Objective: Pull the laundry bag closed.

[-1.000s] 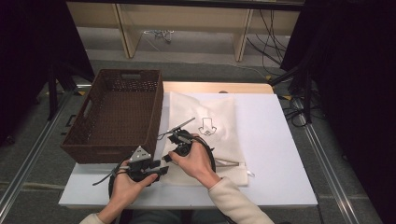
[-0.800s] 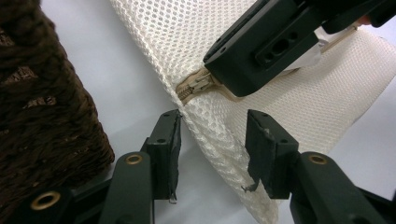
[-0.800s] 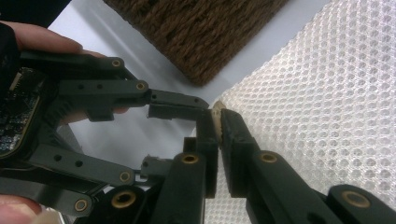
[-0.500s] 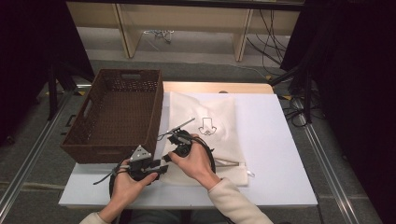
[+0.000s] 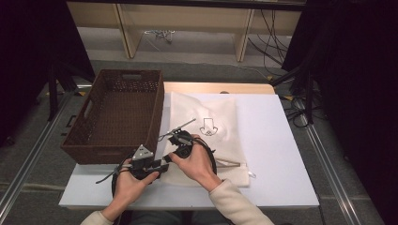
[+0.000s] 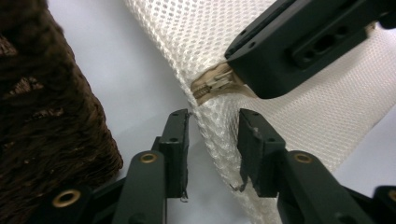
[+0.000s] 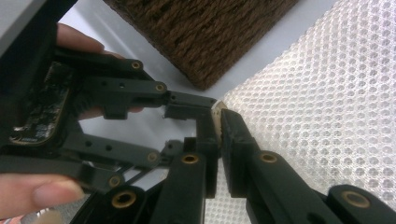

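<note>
Both claws meet at the near left corner of a white mesh bag (image 5: 206,136) in the high view. That bag lies flat on the white table (image 5: 277,159), just right of a brown wicker basket (image 5: 115,115). The left gripper (image 5: 162,165) sits low by the basket's near corner, and the right gripper (image 5: 174,140) is just beyond it, over the bag's edge. A small black drawing shows on the bag's middle.

From the left gripper view, the left gripper (image 6: 212,140) has its jaws partly apart and they have just been closing; the bag's edge (image 6: 219,135) runs up between them, with a gap still showing on each side, so the pads do not press it. Just above, the right gripper (image 6: 299,46) is clamped on the beige zipper end (image 6: 212,84). The basket (image 6: 42,116) stands at the left.

From the right gripper view, the right gripper (image 7: 219,121) has its jaws drawn close on a pale bit of the bag's zipper. The left gripper (image 7: 184,105) reaches in from the left, touching that same corner. Mesh (image 7: 327,98) spreads to the right, the basket (image 7: 205,32) above.
</note>
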